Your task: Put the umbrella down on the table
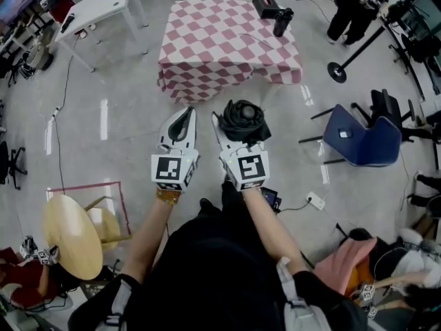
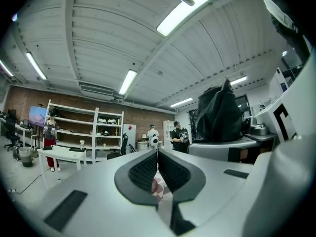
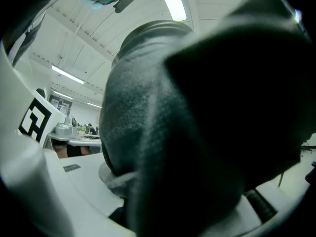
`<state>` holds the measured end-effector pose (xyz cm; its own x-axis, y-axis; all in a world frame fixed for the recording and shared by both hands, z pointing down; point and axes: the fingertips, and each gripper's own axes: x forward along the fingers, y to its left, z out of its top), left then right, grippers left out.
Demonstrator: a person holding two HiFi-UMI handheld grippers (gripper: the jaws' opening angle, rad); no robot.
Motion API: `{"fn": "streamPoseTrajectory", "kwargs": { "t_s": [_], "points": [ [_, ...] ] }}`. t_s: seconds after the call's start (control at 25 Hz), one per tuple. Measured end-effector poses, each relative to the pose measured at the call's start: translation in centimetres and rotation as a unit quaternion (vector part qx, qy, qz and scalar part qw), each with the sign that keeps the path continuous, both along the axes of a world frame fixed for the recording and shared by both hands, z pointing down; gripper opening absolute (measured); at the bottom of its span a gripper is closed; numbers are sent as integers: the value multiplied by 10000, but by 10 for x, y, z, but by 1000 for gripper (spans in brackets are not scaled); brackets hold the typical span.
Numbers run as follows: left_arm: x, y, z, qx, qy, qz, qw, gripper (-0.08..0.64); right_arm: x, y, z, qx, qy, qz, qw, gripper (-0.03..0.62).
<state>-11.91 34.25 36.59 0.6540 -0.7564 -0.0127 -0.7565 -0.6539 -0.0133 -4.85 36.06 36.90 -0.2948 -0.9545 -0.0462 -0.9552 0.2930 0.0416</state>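
A folded black umbrella [image 1: 242, 118] stands upright between the jaws of my right gripper [image 1: 238, 132], which is shut on it above the floor. It fills the right gripper view as a dark mass [image 3: 197, 122]. In the left gripper view the umbrella [image 2: 219, 113] rises at the right. My left gripper [image 1: 182, 124] is level beside it, shut with nothing in it; its pads [image 2: 148, 172] meet. The table [image 1: 207, 54], covered in a red-and-white checked cloth, stands a short way ahead of both grippers.
A black box [image 1: 265, 5] and a dark bottle-like thing [image 1: 282, 21] sit at the table's far right corner. A blue chair [image 1: 362, 138] lies to the right, a white desk [image 1: 103, 9] at far left, a round wooden stool [image 1: 69, 234] near left. A person [image 1: 358, 2] stands far right.
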Motion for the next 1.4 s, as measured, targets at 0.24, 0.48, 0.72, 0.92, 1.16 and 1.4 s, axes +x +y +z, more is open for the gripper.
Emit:
{"fn": "streamPoseTrajectory", "kwargs": {
  "t_s": [0.24,0.48,0.72,0.92,1.16,1.4],
  "points": [
    [27,-32,2,3,-28,-70,10000,15,28,-35,3,-24,-177,-91,9998,183],
    [55,-72,4,-26,-79,-216,9997,15,61,-77,3,-13,-190,-181,9997,183],
    [68,-104,7,-66,-114,-296,9995,15,75,-112,6,-5,-211,-286,9994,183],
    [67,-137,9,-99,-108,-241,9996,15,72,-143,7,-205,-166,-221,9994,183],
    [57,-188,7,-51,-96,31,9999,15,59,-192,11,-144,-289,-140,9994,183],
    [44,-228,3,-42,-95,193,9998,15,50,-230,9,-157,-276,45,9995,183]
  ]
}}
